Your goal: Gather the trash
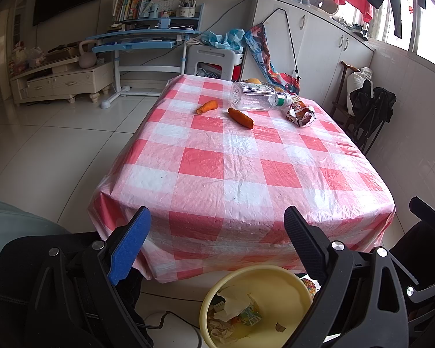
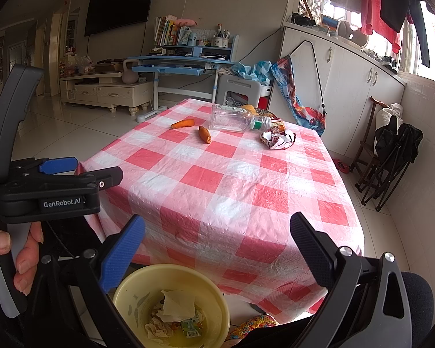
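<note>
Both my tools — left tool [image 1: 217,226], right tool [image 2: 217,233] — gape wide, empty. The crumpled foil snack wrapper [image 2: 278,140] lies far ahead on the bench [image 2: 217,191]; I'd reach over, pinch its bulk, then drop it into the yellow plastic bin [image 2: 214,298] below.

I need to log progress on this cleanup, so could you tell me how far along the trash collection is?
Partly done. The yellow bin already holds crumpled paper and a small carton. Nothing is in hand: the left gripper and right gripper are both open and empty. Left on the checkered table: a plastic bottle, a crumpled wrapper and two carrot pieces.
</note>
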A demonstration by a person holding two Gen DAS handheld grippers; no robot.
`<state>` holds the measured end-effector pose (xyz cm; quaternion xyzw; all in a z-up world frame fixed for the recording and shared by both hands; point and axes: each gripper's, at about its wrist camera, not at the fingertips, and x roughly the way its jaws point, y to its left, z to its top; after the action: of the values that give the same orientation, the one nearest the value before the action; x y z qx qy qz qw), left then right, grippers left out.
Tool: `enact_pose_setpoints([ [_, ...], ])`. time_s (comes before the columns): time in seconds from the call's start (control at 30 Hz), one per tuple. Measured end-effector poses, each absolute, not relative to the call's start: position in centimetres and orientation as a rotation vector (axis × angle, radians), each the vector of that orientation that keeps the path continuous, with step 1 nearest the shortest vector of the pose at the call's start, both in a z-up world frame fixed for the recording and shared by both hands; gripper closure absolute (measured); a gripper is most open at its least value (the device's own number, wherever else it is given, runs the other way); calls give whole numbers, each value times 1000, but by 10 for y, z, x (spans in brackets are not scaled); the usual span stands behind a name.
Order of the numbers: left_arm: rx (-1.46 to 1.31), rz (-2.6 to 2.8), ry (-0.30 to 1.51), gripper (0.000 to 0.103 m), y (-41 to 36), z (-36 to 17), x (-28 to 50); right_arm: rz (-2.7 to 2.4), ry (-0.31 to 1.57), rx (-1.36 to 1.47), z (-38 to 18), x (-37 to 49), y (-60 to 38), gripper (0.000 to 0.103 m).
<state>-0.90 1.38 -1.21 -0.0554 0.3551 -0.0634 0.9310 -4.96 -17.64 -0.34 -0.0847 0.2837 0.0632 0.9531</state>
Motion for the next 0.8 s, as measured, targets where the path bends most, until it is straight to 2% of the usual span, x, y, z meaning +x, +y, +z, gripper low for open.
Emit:
enact_pose_setpoints([
  [0.47,-153,-118,710,14,24,-6,-6,131,591,-128,-6,-43,-180,7],
  [0.8,-279,-70,679,14,56,10,17,100,669,-33,6,32,-209,7],
])
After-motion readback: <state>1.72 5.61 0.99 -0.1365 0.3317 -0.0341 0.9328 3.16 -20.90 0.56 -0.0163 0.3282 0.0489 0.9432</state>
